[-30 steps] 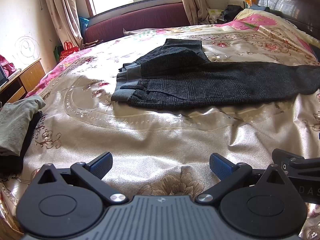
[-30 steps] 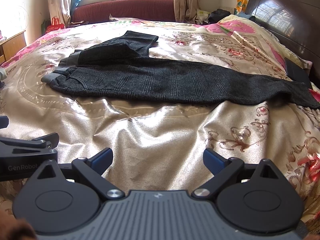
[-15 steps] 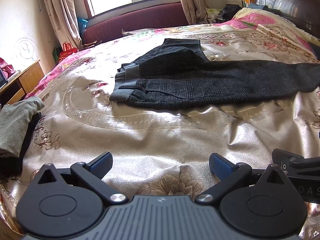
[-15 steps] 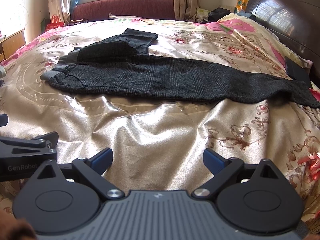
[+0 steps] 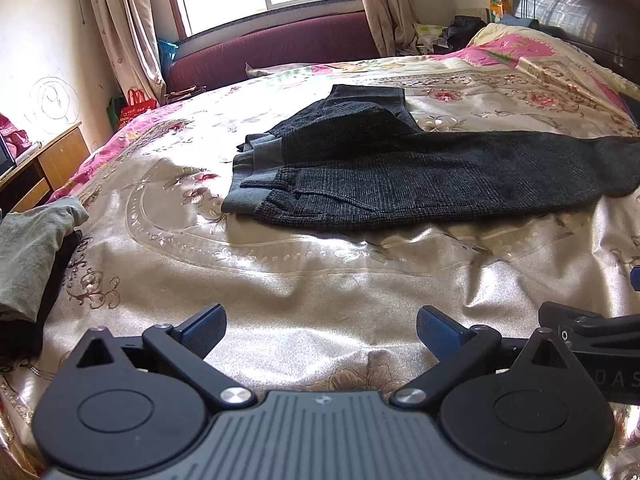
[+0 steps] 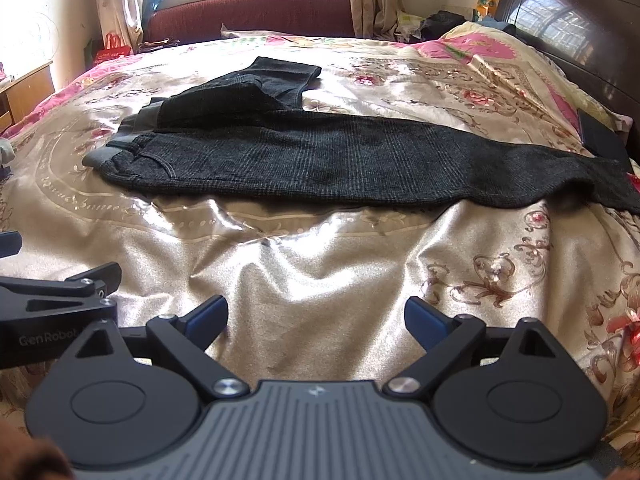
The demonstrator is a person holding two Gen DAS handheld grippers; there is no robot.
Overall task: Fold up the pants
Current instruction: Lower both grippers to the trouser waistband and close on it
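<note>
Dark grey pants lie on the gold floral bedspread, waistband to the left, one leg stretched right, the other leg folded back towards the far side. They also show in the right wrist view. My left gripper is open and empty above the bedspread, well short of the pants. My right gripper is open and empty too, beside the left one, also short of the pants.
Folded grey and black clothes lie at the bed's left edge. A dark wooden headboard stands at the right. A maroon sofa and a window are beyond the bed. A wooden cabinet is at the left.
Both grippers have moved slightly forwards and tilted down a little, so the pants sit lower and nearer in both views. Both stay open.
</note>
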